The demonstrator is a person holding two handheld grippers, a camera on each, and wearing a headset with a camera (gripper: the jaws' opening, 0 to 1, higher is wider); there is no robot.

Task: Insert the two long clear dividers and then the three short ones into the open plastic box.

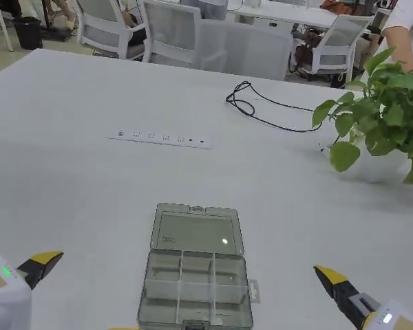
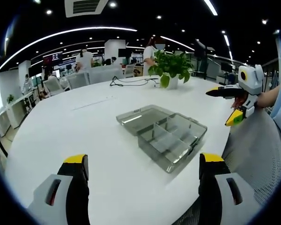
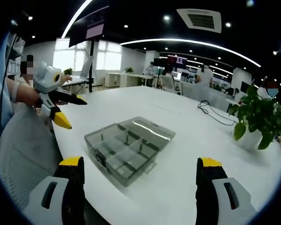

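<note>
The open grey-clear plastic box [image 1: 196, 289] lies on the white table near the front edge, its lid [image 1: 196, 230] folded flat behind it. Clear dividers [image 1: 181, 282] stand inside, long ones lengthwise and short ones across, splitting it into several compartments. A yellow fingertip [image 1: 47, 258] of my left gripper shows to the left of the box, and a right-gripper fingertip [image 1: 328, 276] shows to its right. My left gripper [image 2: 143, 159] is open and holds nothing, with the box [image 2: 171, 136] ahead of it. My right gripper [image 3: 140, 162] is open too, facing the box [image 3: 124, 147].
A white power strip [image 1: 162, 138] lies mid-table and a black cable [image 1: 261, 110] curls behind it. A potted green plant [image 1: 382, 117] stands at the right. Office chairs [image 1: 172, 31] line the far edge. Bare table [image 1: 69, 185] surrounds the box.
</note>
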